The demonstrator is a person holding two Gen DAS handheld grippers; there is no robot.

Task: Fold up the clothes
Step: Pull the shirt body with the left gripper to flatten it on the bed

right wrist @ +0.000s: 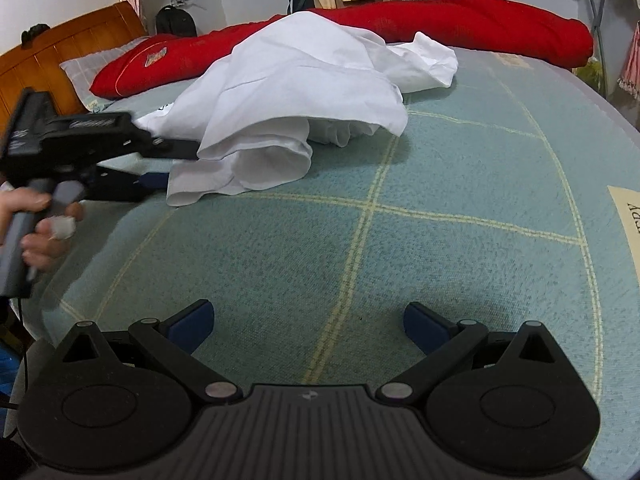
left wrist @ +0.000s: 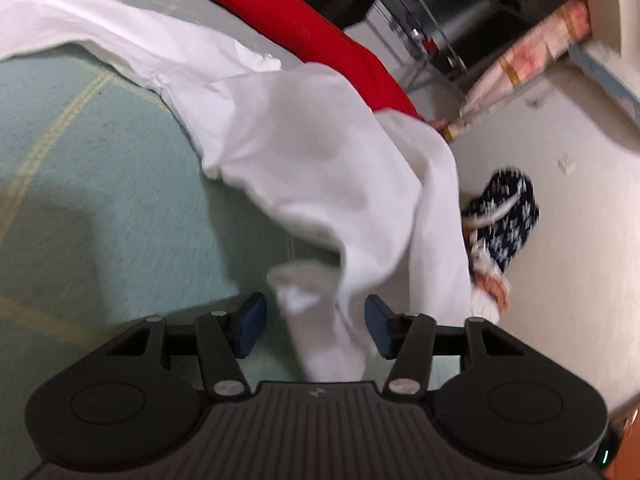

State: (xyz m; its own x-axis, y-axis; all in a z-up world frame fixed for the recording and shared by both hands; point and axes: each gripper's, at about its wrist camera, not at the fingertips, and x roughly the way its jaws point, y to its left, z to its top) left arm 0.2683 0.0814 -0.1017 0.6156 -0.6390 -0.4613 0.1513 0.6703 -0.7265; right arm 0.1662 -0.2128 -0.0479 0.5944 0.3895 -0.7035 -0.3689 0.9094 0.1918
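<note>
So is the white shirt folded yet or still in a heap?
Still a heap: the white shirt lies crumpled and bunched on the bed.

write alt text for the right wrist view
A crumpled white shirt lies on a green checked bed, with the left gripper reaching into its near edge. The right gripper hovers open and empty; a red quilt lies behind.

A red quilt (right wrist: 440,20) lies along the far edge of the bed (right wrist: 440,240), upper frame. A wooden headboard (right wrist: 72,44) stands upper left. A black backpack (right wrist: 174,20) sits behind it. A printed label (right wrist: 628,224) lies at right.
</note>
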